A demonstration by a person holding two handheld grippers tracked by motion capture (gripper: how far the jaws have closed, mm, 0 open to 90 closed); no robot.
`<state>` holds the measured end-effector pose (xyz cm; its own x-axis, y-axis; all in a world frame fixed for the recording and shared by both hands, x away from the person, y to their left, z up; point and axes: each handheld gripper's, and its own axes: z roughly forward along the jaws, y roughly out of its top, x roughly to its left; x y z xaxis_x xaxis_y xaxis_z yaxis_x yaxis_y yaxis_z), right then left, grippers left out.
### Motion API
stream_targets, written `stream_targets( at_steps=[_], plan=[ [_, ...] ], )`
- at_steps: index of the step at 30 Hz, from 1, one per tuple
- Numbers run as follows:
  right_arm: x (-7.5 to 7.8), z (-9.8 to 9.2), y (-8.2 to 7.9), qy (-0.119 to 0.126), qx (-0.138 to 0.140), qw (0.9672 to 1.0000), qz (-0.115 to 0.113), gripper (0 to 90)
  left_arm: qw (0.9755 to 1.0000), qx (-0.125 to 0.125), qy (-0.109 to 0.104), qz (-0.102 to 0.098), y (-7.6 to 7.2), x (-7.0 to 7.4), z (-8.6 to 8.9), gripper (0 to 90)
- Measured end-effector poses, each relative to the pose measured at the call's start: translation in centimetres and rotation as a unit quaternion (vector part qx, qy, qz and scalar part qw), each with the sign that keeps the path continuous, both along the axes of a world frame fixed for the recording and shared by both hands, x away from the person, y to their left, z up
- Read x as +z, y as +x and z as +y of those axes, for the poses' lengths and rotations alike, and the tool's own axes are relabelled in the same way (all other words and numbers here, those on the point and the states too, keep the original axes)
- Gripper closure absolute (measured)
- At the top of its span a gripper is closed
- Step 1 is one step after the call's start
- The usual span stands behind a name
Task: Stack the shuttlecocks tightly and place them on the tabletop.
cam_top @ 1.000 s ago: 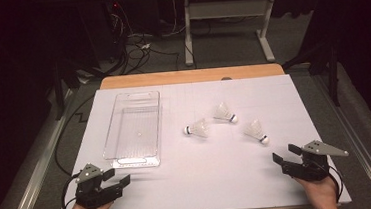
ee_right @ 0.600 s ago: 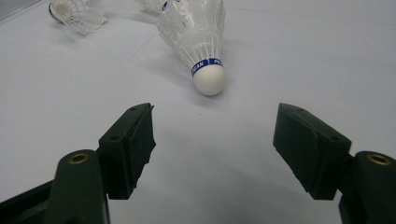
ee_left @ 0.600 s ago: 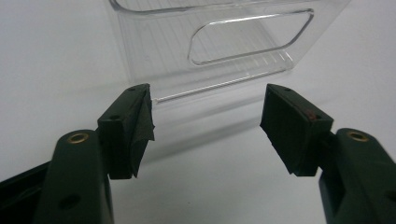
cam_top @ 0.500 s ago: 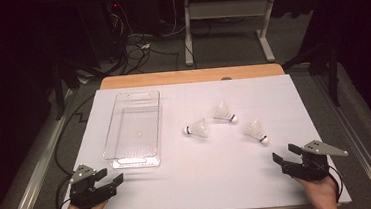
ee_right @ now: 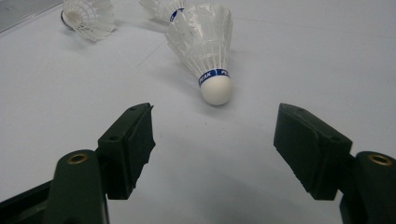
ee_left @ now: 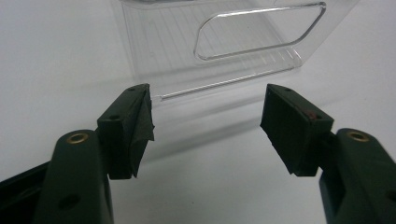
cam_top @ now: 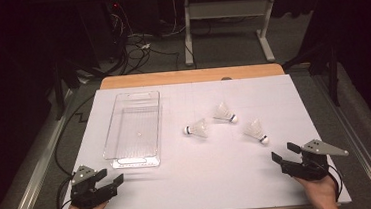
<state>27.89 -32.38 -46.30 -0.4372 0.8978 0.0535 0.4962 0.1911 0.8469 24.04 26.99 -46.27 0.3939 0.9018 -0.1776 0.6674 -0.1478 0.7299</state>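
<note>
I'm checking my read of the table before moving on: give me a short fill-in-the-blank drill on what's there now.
1. The number of shuttlecocks lying on the white table cover is ____.
2. The clear plastic bin holds ____.
3. The right gripper has its jaws ____, facing the nearest shuttlecock.
4. The left gripper faces the ____.

Missing words: three; nothing; open; bin
</note>
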Motion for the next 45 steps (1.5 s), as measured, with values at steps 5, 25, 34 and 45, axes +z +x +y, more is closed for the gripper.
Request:
stream_targets(
  at_steps=[5,25,34,45],
  plan=[
    [0.3,0.0,0.1,-0.001,-0.001,1.0000,-0.001,29.9,1.0000,-0.001,0.000,-0.002,0.0,0.0,-0.1,34.2],
    [1.9,1.2,1.3,0.005,0.012,0.9997,-0.022,30.1,1.0000,-0.004,-0.003,-0.002,-0.1,0.0,-0.1,34.2],
    [2.4,2.2,2.5,0.023,0.023,0.9992,-0.022,32.8,1.0000,-0.004,-0.003,-0.004,-0.1,0.0,-0.1,34.2],
    [3.7,3.6,3.8,0.018,0.031,0.9990,-0.028,35.0,1.0000,-0.006,-0.001,-0.006,-0.1,0.0,-0.1,34.2]
  ],
)
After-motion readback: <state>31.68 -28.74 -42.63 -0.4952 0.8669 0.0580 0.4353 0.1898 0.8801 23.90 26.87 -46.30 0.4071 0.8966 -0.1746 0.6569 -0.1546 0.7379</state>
